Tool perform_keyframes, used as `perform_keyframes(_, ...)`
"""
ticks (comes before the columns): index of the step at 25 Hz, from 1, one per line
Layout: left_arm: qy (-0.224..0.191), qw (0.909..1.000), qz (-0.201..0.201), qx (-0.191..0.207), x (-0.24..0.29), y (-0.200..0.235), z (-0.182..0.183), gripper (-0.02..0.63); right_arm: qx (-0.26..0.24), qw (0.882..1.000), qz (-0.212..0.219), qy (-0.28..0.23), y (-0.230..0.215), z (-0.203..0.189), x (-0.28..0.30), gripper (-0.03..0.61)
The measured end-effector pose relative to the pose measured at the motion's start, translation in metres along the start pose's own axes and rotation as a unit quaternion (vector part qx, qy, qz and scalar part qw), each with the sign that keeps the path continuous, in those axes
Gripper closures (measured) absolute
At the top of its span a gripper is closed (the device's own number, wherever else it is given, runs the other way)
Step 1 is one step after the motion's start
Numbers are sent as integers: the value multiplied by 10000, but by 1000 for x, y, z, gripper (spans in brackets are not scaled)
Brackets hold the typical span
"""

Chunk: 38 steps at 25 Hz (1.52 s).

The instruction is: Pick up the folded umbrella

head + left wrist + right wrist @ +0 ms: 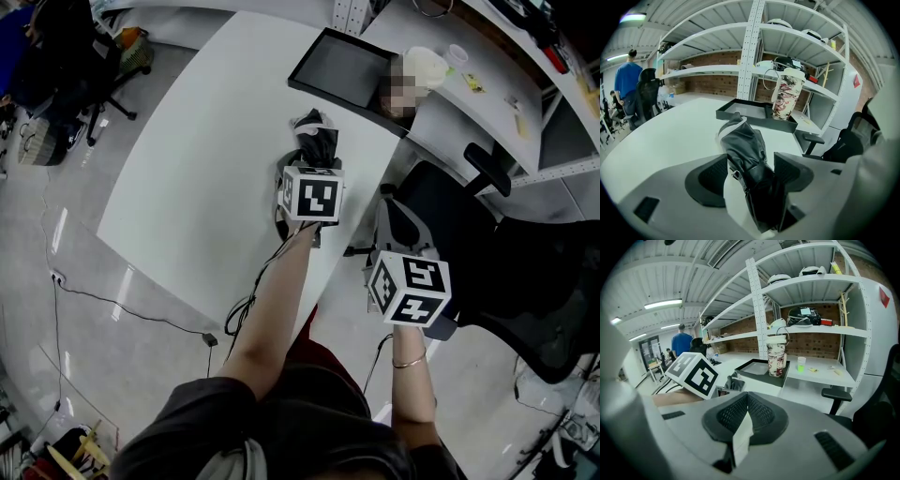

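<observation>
Black fabric, soft and slippery: we'd clamp the folded umbrella mid-body, where our left gripper straddles it, parted; right gripper sits closed, empty.

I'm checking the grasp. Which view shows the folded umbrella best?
The left gripper view: the folded umbrella lies close up between the left gripper's open jaws. The head view shows only its far end beyond the marker cube; the right gripper view, just a small dark part.
</observation>
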<state>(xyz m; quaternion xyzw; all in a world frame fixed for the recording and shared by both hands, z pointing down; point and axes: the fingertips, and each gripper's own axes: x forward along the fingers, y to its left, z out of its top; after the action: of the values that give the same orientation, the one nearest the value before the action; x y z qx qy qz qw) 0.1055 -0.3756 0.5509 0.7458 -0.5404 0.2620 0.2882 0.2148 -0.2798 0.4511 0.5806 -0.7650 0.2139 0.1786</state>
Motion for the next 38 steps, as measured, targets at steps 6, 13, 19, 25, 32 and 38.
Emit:
perform_keyframes(6, 144, 9996, -22, -224, 6, 3, -3, 313, 19, 10000, -1, 37, 2, 0, 6, 560)
perform_keyframes(13, 280, 9989, -42, -371, 16, 3, -4, 313, 18, 10000, 24, 90, 2, 3, 16, 560)
perform_keyframes(19, 259, 9985, -48, -486, 23, 5, -2, 313, 9, 9999, 66, 121, 2, 4, 23, 560)
perform_keyframes(25, 333, 9981, -74, -520, 30, 7, -1, 313, 30, 9998, 123, 165, 4, 3, 32, 560)
perform_keyframes(32, 248, 9979, -179, -579, 27, 7, 3, 350, 43, 9997, 146, 195, 3, 2, 35, 560)
perform_keyframes(38, 227, 9979, -210, -567, 23, 11, 4, 380, 28, 9998, 112, 183, 2, 4, 34, 560)
